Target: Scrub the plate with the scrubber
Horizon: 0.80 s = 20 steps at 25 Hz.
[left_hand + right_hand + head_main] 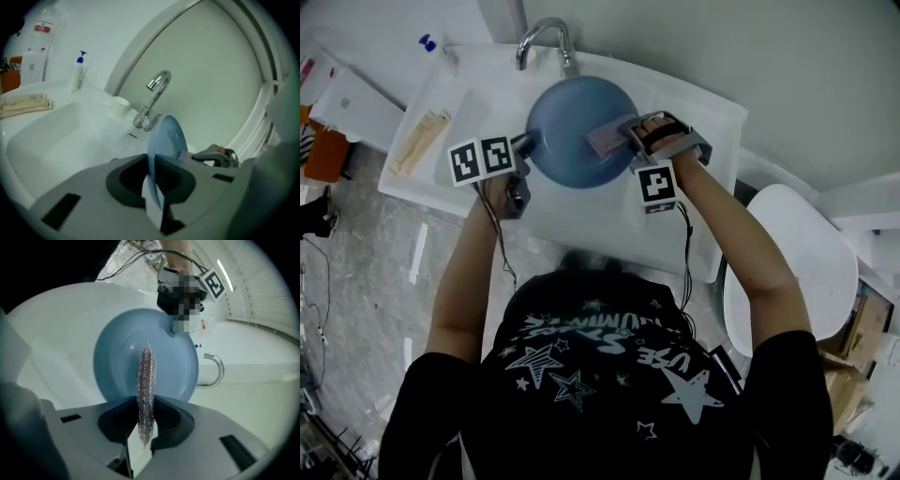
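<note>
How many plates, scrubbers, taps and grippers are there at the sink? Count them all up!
plate: 1
scrubber: 1
tap: 1
grippers: 2, the left gripper and the right gripper
Total: 5

Tee (609,375): black, short-sleeved, white stars and lettering.
Left tongs (526,145): grey, black-and-white marker cube (481,159), black cable (500,246).
Right tongs (617,141): grey, likewise marked and cabled.
</note>
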Motion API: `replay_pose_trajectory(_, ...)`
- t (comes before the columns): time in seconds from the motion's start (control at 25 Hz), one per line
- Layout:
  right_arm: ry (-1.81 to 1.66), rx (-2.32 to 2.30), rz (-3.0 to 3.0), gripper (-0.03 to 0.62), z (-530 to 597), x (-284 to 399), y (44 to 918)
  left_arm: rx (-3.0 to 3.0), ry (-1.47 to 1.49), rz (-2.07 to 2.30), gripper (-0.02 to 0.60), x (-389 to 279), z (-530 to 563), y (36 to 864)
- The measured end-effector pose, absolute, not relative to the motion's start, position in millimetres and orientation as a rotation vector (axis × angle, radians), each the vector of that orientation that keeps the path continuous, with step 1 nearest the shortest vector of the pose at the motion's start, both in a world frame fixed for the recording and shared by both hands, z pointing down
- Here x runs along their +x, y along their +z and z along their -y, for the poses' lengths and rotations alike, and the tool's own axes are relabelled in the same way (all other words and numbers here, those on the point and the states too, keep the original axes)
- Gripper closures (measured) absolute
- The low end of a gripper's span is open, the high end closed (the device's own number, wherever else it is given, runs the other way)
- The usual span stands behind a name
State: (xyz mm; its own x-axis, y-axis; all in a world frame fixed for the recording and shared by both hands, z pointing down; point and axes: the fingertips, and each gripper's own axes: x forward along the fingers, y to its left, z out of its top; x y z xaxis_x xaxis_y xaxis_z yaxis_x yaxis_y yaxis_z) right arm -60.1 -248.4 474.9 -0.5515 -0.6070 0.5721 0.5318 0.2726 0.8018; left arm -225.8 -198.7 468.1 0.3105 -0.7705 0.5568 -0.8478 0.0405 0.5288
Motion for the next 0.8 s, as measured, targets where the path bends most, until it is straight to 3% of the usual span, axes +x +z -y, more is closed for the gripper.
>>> replay_pose_trajectory(0.8, -0.498, 0.027, 2.250, 0.511, 143, -88, 500, 1.679, 0.066, 1.573, 0.548, -229, 209, 475)
